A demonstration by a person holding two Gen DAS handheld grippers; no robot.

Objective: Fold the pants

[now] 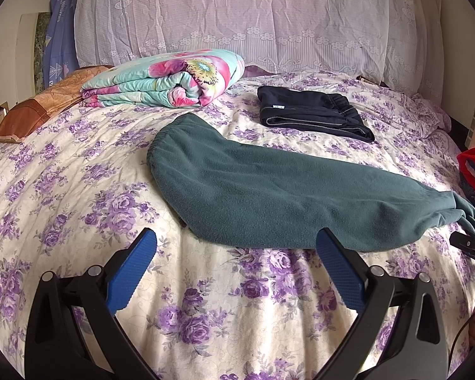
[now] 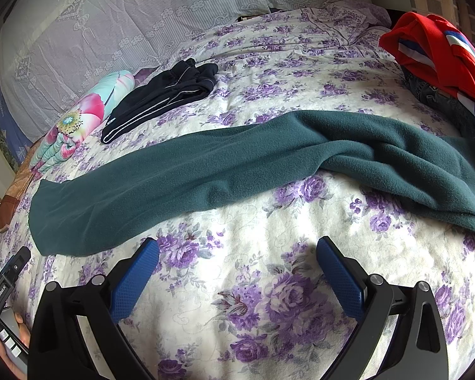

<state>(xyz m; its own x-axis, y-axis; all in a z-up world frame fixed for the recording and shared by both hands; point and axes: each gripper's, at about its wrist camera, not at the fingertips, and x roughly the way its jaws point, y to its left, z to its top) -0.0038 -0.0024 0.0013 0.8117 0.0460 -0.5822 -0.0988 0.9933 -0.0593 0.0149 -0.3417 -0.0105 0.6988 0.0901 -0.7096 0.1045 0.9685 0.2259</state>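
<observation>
Currently the green fleece pants [image 1: 269, 196] lie stretched sideways across the bed [image 1: 79, 171], folded lengthwise so one leg covers the other, with the elastic waistband toward the left and the cuffs trailing off to the right, where the cloth bunches and splits into two layers in the right wrist view. Both sets of tongs hover over the purple-flowered sheet just in front of the pants, touching nothing: the left tongs [image 1: 236, 247] are spread wide, and the right tongs [image 2: 237, 253] are spread wide too. Beyond the pants sit a folded dark garment [image 1: 313, 112] and a rolled floral quilt [image 1: 167, 79]. Red clothing [image 2: 440, 53] is heaped at the bed's right edge.
</observation>
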